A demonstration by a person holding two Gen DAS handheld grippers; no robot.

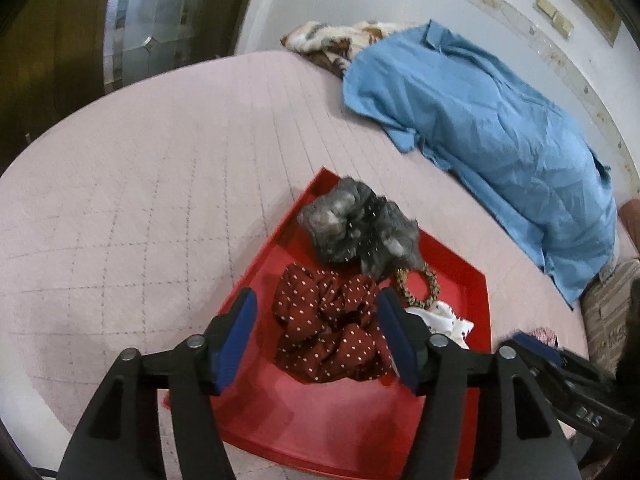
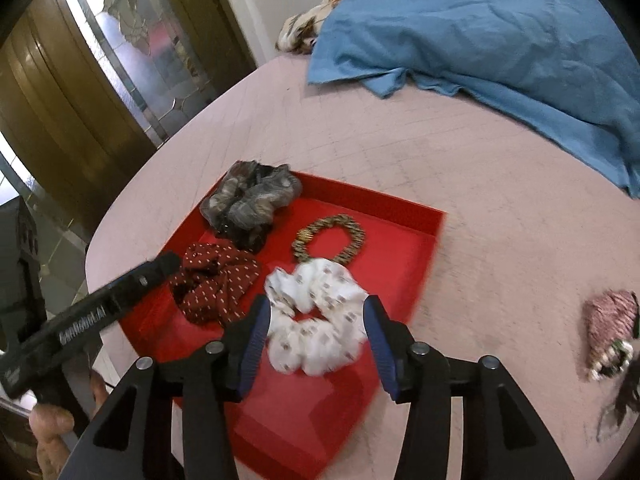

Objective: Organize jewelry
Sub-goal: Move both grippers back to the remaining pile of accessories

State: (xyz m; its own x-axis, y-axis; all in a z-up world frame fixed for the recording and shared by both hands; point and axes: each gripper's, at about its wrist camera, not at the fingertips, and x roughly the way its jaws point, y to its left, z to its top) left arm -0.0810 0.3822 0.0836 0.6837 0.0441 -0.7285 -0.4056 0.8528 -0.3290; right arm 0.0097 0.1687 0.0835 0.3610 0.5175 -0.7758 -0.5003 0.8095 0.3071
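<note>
Looking along the left gripper (image 1: 316, 336), its two blue-padded fingers stand apart, with the dark red white-dotted fabric scrunchie (image 1: 330, 330) lying between and just beyond them; the pads do not press on it. The scrunchie rests on the floor of a shallow red square tray (image 1: 320, 428) that sits on a pale pink quilted bedspread (image 1: 160, 184). Farther out past the fingertips, at the tray's far corner, lies a fluffy grey sheer scrunchie (image 1: 352, 226). Beyond the right finger, a gold beaded ring-shaped bracelet (image 1: 420, 288) shows partly under the grey one, and a white printed scrunchie (image 1: 450, 320) peeks out just beside that finger. Off to the right, outside the tray's rim, the right gripper (image 1: 536, 346) comes in low, blurred. Well beyond the tray, a crumpled blue cloth (image 1: 480, 128) lies across the bedspread.

From the right wrist, the right gripper (image 2: 316, 340) has its blue pads spread apart on either side of the white printed scrunchie (image 2: 316, 320), which lies in the red tray (image 2: 288, 420); whether the pads brush it I cannot tell, but they are not clamped on it. Just past the white scrunchie is the gold bracelet (image 2: 330, 238), touching it. Left of the fingers lies the red dotted scrunchie (image 2: 216, 284), with the left gripper (image 2: 162, 266) reaching in over its edge, and the grey scrunchie (image 2: 250, 202) is farther out on that side. Well to the right, on the bedspread (image 2: 500, 240) outside the tray, a pink striped scrunchie (image 2: 610, 320) lies blurred. The blue cloth (image 2: 480, 28) is far beyond.
</note>
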